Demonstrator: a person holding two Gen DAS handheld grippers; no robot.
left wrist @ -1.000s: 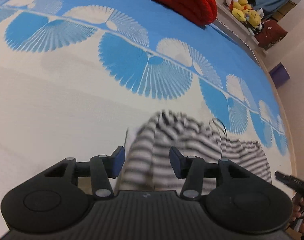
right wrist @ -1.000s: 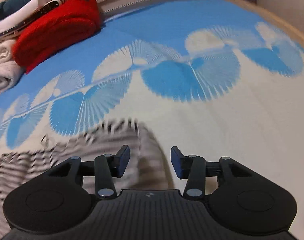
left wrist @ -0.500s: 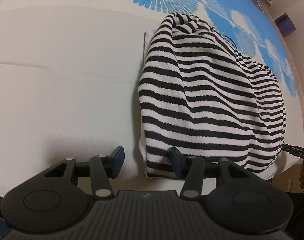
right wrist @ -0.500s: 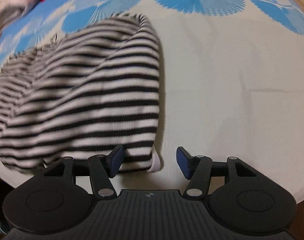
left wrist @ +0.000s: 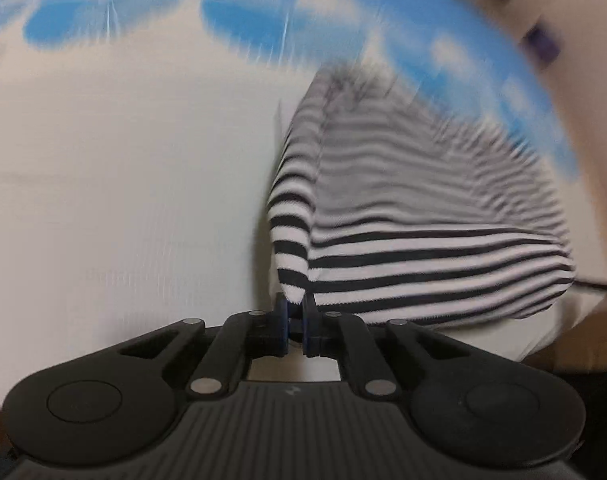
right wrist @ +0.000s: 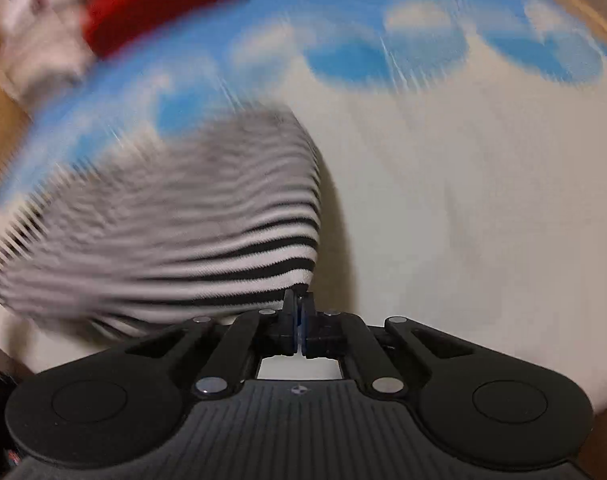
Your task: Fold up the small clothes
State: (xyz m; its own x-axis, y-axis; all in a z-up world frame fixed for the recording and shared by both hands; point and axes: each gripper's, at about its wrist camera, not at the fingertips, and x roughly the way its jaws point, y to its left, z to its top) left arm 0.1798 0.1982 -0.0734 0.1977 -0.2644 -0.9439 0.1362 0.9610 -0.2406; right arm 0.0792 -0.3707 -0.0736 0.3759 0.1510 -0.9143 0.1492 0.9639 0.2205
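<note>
**Both grippers clamped on the near corners of a striped garment**

The left gripper was closed on the near left corner of the black-and-white striped knit top; the right gripper pinched its near right corner. The garment lay rumpled on a cream bed cover printed with blue fan shapes. A red folded cloth sat far off, blurred.

Open cream bedsheet right of striped black-and-white knit garment; red folded fabric pile blocked far-left corner.
</note>
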